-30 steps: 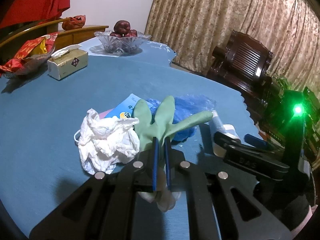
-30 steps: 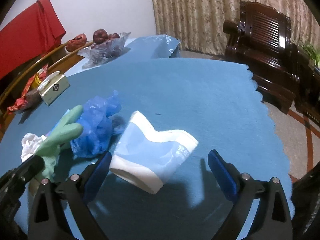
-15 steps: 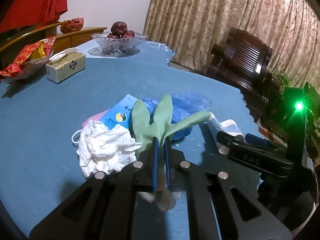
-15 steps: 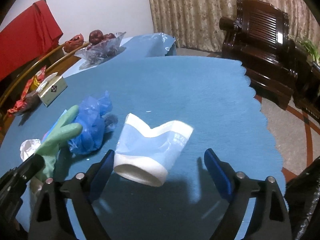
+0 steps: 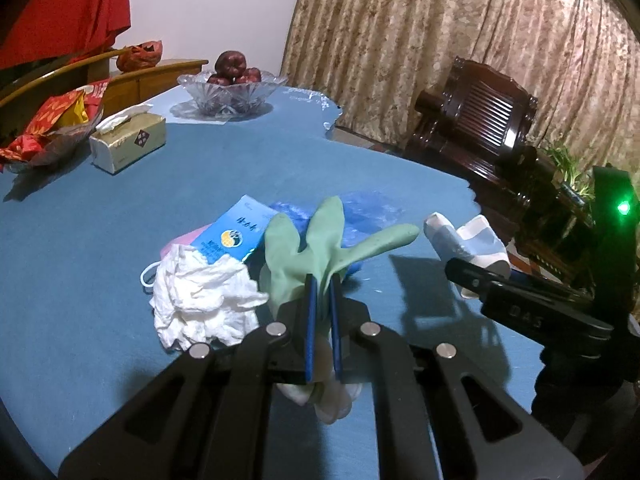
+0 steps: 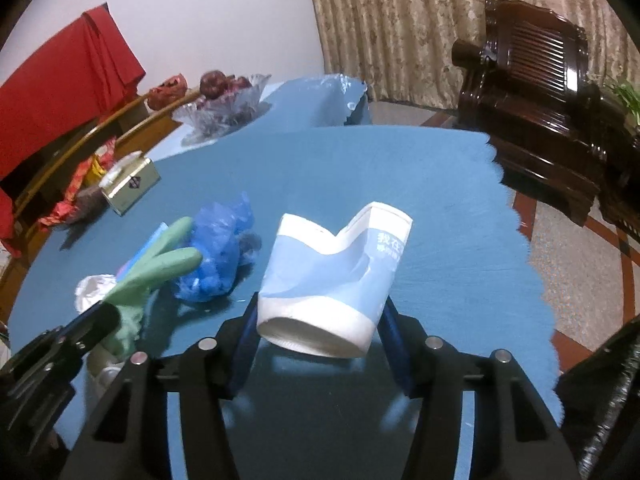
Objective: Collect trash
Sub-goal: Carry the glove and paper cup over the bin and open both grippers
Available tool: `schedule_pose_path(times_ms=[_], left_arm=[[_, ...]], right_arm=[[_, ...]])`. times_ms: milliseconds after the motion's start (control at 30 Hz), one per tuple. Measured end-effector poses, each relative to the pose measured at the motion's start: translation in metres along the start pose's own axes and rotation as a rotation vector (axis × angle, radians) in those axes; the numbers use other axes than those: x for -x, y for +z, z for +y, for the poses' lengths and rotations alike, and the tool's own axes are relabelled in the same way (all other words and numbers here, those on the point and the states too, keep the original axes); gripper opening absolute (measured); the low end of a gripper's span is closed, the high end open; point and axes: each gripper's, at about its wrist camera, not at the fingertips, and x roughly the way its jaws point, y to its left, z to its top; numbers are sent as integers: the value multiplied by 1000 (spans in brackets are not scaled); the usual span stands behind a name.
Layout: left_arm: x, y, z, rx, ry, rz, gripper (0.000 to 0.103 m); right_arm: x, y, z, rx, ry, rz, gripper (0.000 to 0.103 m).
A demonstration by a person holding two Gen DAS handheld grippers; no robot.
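A: Left wrist view: what takes up the most room?

B: The desk [image 5: 100,216], round and covered in blue cloth with a scalloped edge. Behind it hangs a patterned curtain [image 5: 460,20], with a dark wooden armchair [image 5: 480,120] in front of that.

A: And on the desk?

B: At the far side, a glass bowl [image 5: 232,90] of dark red fruit, a tissue box [image 5: 128,146] and red snack wrappers [image 5: 48,132]. Nearer lies the trash: a crumpled blue plastic bag [image 6: 218,254], a crumpled white tissue [image 5: 200,300], and a blue card [image 5: 230,236] partly under the tissue.

A: What has the left gripper [image 5: 322,316] got?

B: Its blue pads are closed tight on a green rubber glove [image 5: 320,240], whose fingers stick up and forward past the tips, above the tissue and bag.

A: And the right gripper [image 6: 320,332]?

B: It clamps a crushed paper cup [image 6: 332,280], blue and white, by its base end. The cup lies on its side between the pads, dented rim pointing away, to the right of the blue bag and apart from it.
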Motion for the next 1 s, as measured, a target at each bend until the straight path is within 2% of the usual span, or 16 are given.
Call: schedule_pose_path(times_ms=[567,1000], left_arm=[[59,-7,-58,-46,-89,-57,6],[86,-15,-119,-134,-178,-66,6]], right_arm=[[109,-25,-35,0,-44,-103,55],[185,-51,-82,-34,-147,-147,55]])
